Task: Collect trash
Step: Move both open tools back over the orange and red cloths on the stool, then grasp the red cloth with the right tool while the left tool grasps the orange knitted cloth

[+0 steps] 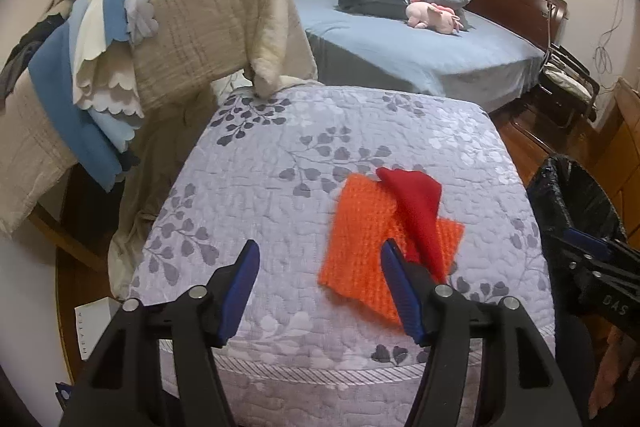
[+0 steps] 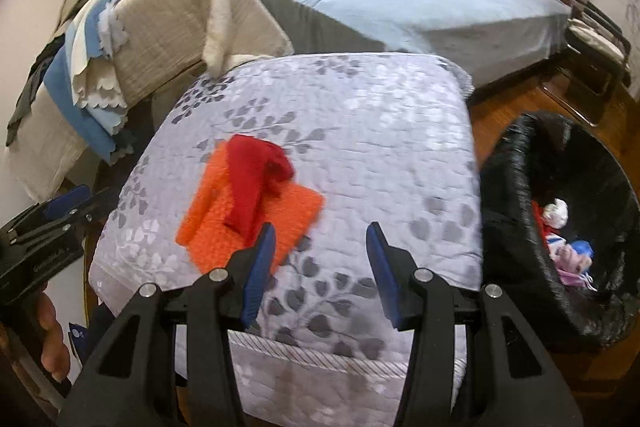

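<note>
Trash bin [image 2: 560, 227], black liner, sits on the floor just right of the right gripper [image 2: 322, 267]. Already in it: a white wad, red and pink scraps, something blue [image 2: 568, 247]. So part of the collecting looks done.

Left on the quilted surface [image 2: 360, 131]: a red cloth [image 2: 256, 183] lying on an orange knit cloth [image 2: 248, 223]. No obvious litter beyond that; whether these cloths count as trash I cannot tell.

Right gripper: jaws apart, nothing between, orange cloth touching past its left fingertip. Left gripper [image 1: 320, 279]: jaws apart, empty, cloths ahead and by its right fingertip, the bin [image 1: 580, 203] further right. Both hover over the near edge of the quilt.

Around: draped blankets on a rack [image 1: 200, 27] beyond the left fingers, a bed [image 1: 400, 43] far ahead with folded bedding and a pink plush toy [image 1: 432, 15]. Nothing blocks the way from cloths to bin; the other gripper is close alongside.
</note>
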Demonstrator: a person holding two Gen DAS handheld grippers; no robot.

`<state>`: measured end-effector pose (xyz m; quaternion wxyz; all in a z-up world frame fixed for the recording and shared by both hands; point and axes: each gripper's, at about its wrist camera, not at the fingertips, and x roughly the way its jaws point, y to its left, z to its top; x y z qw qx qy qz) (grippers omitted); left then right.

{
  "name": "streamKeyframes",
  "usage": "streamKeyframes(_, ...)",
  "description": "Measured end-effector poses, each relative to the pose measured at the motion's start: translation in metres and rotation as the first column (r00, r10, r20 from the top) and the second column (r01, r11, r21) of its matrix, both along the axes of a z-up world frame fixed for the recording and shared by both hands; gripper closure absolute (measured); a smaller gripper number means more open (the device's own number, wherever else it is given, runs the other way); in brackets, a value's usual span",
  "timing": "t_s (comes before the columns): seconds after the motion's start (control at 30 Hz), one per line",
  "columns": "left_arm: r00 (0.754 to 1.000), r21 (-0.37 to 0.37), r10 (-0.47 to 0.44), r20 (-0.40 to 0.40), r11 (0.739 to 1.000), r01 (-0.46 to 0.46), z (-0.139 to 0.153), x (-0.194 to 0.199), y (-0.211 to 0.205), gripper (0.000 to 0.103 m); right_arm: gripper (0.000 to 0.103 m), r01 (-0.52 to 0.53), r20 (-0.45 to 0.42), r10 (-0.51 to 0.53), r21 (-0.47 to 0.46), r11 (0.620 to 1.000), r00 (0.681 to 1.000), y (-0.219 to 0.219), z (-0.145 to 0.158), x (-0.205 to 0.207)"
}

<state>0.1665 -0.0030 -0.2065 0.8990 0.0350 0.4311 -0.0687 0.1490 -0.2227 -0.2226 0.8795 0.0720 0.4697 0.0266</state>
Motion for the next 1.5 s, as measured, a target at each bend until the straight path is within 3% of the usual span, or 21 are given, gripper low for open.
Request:
streamKeyframes(0.37, 1.0, -0.028, 0.013, 0.008, 1.0, -0.013, -0.004, 0.014, 0.018, 0.04, 0.056, -0.042, -0.009, 0.042, 0.004, 0.999, 0.999, 0.037, -0.013, 0.035)
streamKeyframes(0.97, 0.999, -0.027, 0.003, -0.032, 1.0, -0.004, -0.039, 0.045, 0.035, 0.04, 0.057, -0.067, -0.061, 0.068, 0.022, 0.998, 0.996, 0.063, -0.056, 0.08)
streamKeyframes(1.03, 0.999, -0.026, 0.0, -0.038, 1.0, -0.001, -0.042, 0.046, 0.034, 0.04, 0.06, -0.07, -0.068, 0.071, 0.025, 0.997, 0.995, 0.064, -0.059, 0.083)
streamKeyframes(1.17, 0.998, -0.037, 0.001, -0.056, 0.999, -0.003, -0.047, 0.05, 0.034, 0.04, 0.083, -0.098, -0.086, 0.101, 0.036, 0.995, 0.991, 0.068, -0.066, 0.088)
streamKeyframes(1.3, 0.998, -0.039, -0.009, -0.066, 0.999, 0.007, -0.051, 0.051, 0.029, 0.04, 0.099, -0.114, -0.076, 0.116, 0.028, 0.993, 0.99, 0.068, -0.067, 0.088)
streamKeyframes(1.5, 0.996, -0.037, -0.038, -0.079, 0.999, 0.035, -0.055, 0.056, 0.015, 0.04, 0.1, -0.111, -0.039, 0.112, 0.023, 0.994, 0.993, 0.058, -0.056, 0.088)
